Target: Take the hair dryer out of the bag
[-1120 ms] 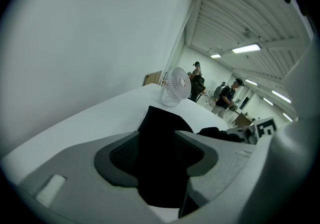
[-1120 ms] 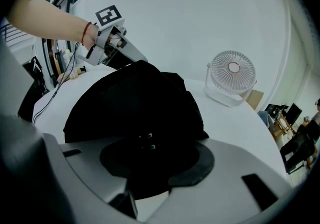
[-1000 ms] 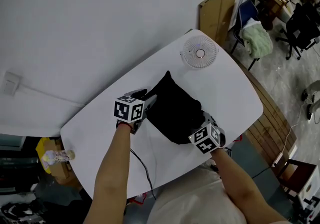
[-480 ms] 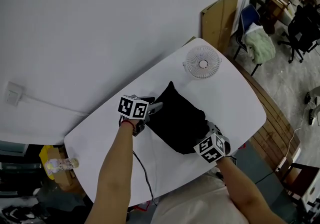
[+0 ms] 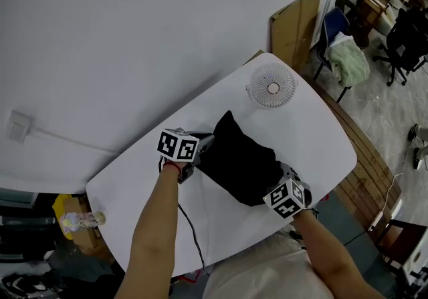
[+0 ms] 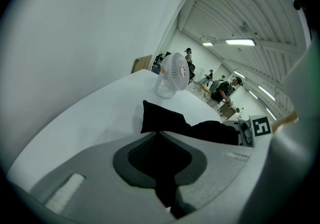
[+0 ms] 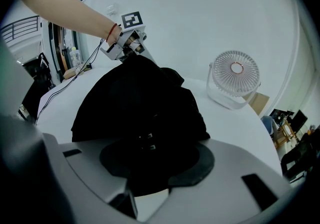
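A black bag (image 5: pixel 241 167) is seen lying slumped at the middle of a white table (image 5: pixel 314 124), and every place below is given from that bag. The dryer cannot be made out in any view; only the bag's dark cloth is shown.

The left gripper (image 5: pixel 202 145) is held at the bag's left edge. Its jaws have just been closing, and in the left gripper view they are brought almost together, with a thin fold of the bag's edge caught between the pads.

The right gripper (image 5: pixel 279 178) is set at the bag's near right corner. In the right gripper view its jaws are kept partly apart and are clamped on a thick bunch of the cloth, in which two small bright glints are seen; what they are cannot be told.

Between the two grips the bag is raised into a hump, with one corner pointed up at the far side.

A small white fan (image 5: pixel 271 86) is stood upright beyond the bag, well apart from it, near the table's far end. A thin dark cable (image 5: pixel 190 224) is laid over the table to the near left of the bag, under the left forearm.
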